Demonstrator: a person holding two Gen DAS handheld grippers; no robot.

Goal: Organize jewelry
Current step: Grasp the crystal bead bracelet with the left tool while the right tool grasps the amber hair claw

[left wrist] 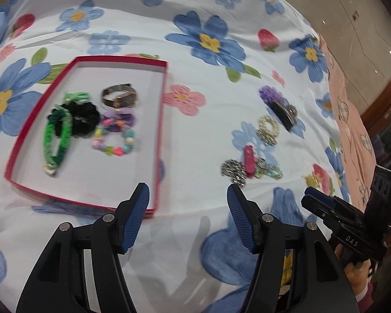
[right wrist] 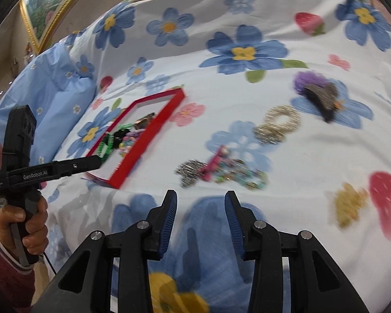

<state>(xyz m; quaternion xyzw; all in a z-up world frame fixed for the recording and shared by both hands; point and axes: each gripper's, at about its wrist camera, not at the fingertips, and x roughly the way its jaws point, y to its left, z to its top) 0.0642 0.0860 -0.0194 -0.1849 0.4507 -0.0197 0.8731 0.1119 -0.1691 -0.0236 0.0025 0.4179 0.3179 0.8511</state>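
Observation:
A red-rimmed box [left wrist: 163,120] lies on the flowered bedsheet and holds a green braided band [left wrist: 58,140], a black scrunchie [left wrist: 84,117], a gold watch [left wrist: 120,96], a purple scrunchie [left wrist: 122,118] and a coloured bead bracelet [left wrist: 114,140]. My left gripper [left wrist: 188,195] hovers open and empty just off the box's near right corner. To the right lie loose pieces: a pearl hair tie [right wrist: 279,122], a pink clip [right wrist: 216,164], a silver glitter piece [right wrist: 189,172], a bead bracelet [right wrist: 245,176], a dark claw clip on a purple scrunchie [right wrist: 320,96] and a gold piece [right wrist: 349,204]. My right gripper [right wrist: 200,203] is open, empty, short of them.
A light blue pillow [right wrist: 54,104] lies left of the box [right wrist: 146,140]. A framed picture [right wrist: 52,7] hangs on the wall beyond. A pink cloth [left wrist: 352,120] covers the bed's right edge, with shiny floor beyond. A hand [right wrist: 20,224] holds the left gripper's handle.

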